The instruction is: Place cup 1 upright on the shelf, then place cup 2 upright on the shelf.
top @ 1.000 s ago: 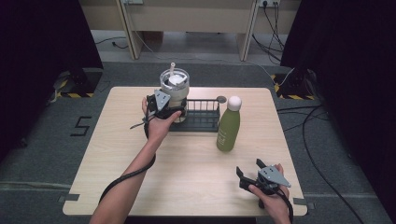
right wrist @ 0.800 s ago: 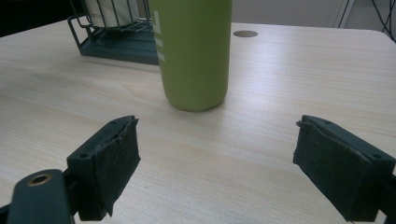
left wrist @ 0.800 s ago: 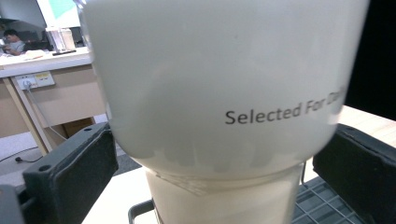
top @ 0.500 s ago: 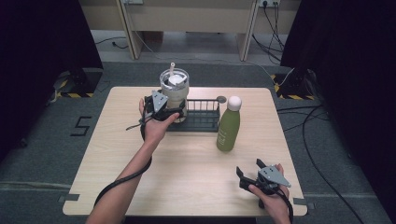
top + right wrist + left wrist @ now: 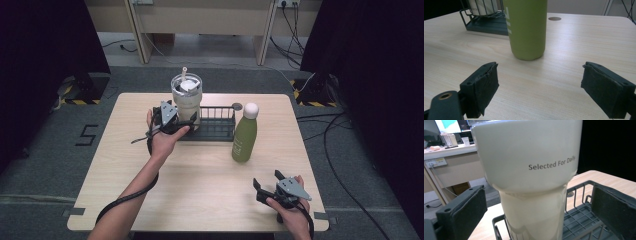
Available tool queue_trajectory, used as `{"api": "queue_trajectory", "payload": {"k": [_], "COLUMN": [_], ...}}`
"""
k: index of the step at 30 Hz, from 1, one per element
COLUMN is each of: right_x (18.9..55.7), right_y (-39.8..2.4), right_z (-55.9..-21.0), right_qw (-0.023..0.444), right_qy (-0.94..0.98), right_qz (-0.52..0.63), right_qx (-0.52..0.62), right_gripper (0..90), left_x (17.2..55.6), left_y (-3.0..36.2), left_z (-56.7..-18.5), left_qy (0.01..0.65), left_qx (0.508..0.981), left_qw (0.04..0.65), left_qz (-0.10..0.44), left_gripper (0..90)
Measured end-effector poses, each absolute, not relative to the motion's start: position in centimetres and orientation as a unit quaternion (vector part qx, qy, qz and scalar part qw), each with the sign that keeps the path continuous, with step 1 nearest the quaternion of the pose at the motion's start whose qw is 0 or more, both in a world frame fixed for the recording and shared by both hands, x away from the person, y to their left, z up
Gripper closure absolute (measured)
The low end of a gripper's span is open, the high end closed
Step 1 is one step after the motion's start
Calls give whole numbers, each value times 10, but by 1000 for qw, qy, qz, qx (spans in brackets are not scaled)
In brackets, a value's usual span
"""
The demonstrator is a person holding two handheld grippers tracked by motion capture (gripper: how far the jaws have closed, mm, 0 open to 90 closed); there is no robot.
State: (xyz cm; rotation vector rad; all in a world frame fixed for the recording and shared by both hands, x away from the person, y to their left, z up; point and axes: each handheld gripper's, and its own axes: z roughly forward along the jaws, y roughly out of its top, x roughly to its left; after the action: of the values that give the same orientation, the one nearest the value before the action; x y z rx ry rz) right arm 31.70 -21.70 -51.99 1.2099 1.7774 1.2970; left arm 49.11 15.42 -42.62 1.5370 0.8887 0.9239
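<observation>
A pale wooden table point(image 5: 200, 185) stands on grey carpet, with dark curtains at both sides and desk legs beyond. Nearest, at the table's front right corner, the right gripper point(image 5: 267, 188) rests with its jaws spread apart and nothing between them. Farther in stands a green bottle point(image 5: 244, 137) with a white cap, upright, just beside the right end of a dark wire rack point(image 5: 217, 127). At the rack's left end a cream tumbler point(image 5: 186, 102) with a lid and straw stands inside it. The left gripper point(image 5: 537, 212) has its jaws either side of the tumbler's narrow base, clear of it, released. The tumbler's contents are hidden, and its top is cut off in the left gripper view.
</observation>
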Motion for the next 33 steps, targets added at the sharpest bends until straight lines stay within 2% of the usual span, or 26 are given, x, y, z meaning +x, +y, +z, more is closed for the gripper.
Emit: {"api": "queue_trajectory", "payload": {"k": [33], "right_x": [319], "right_y": [-224], "right_z": [-508], "right_qw": [328], "right_qy": [653], "right_qz": [497], "right_qx": [468], "right_gripper": [138], "left_x": [437], "left_y": [198], "left_z": [-447], "left_qy": [371], "left_qx": [649], "left_qw": [543], "left_qz": [382], "left_gripper": [0]}}
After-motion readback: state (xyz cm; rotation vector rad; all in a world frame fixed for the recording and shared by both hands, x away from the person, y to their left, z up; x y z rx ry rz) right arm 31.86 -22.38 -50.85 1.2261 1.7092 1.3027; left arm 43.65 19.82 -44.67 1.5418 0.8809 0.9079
